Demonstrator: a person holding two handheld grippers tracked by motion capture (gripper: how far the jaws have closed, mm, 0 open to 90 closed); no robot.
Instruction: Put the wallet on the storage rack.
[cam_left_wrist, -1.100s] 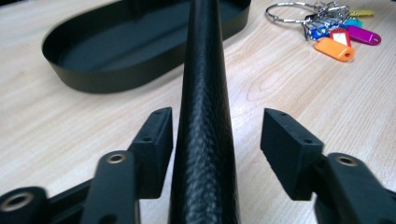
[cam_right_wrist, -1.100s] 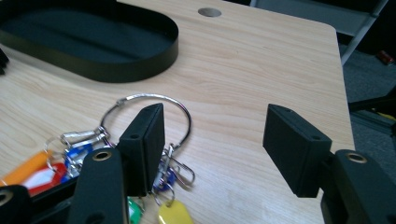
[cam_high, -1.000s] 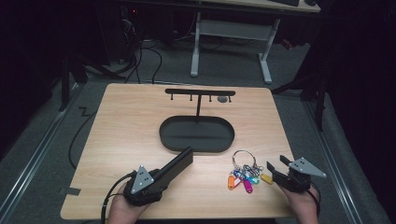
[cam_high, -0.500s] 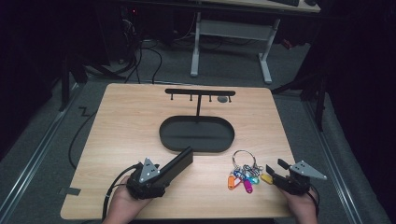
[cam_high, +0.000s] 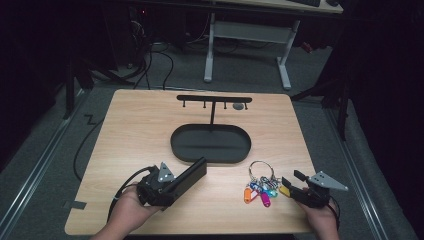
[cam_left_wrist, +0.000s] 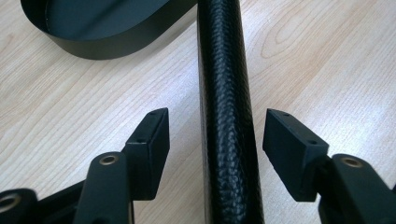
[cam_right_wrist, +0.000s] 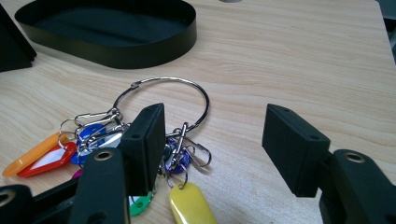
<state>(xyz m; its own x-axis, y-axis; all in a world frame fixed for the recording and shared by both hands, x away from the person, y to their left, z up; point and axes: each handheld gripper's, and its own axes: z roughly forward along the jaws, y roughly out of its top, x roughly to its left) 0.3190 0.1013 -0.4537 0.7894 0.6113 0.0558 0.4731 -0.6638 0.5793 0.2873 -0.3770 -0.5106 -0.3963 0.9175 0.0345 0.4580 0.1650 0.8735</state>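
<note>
A long black textured case (cam_high: 191, 174) lies on the wooden table, pointing toward the black oval tray (cam_high: 210, 161). My left gripper (cam_high: 172, 182) straddles its near end. In the left gripper view the case (cam_left_wrist: 224, 93) runs up between the jaws with a gap on each side; the jaws have just been closing and my left gripper (cam_left_wrist: 215, 135) is open. A metal key ring with coloured tags (cam_high: 262, 182) lies at the front right. My right gripper (cam_high: 294, 184) stands open just right of it, its left jaw over the key ring (cam_right_wrist: 163, 93) and tags.
A black T-shaped hook rack (cam_high: 214, 99) rises behind the tray, with a small grey thing (cam_high: 239, 106) under its right end. The tray's wall (cam_right_wrist: 140, 51) lies just beyond the keys. Cables and desk legs stand on the floor past the table's far edge.
My left gripper has moved up and forward along the black case, which has stayed in place. The right gripper and the key ring have not moved.
</note>
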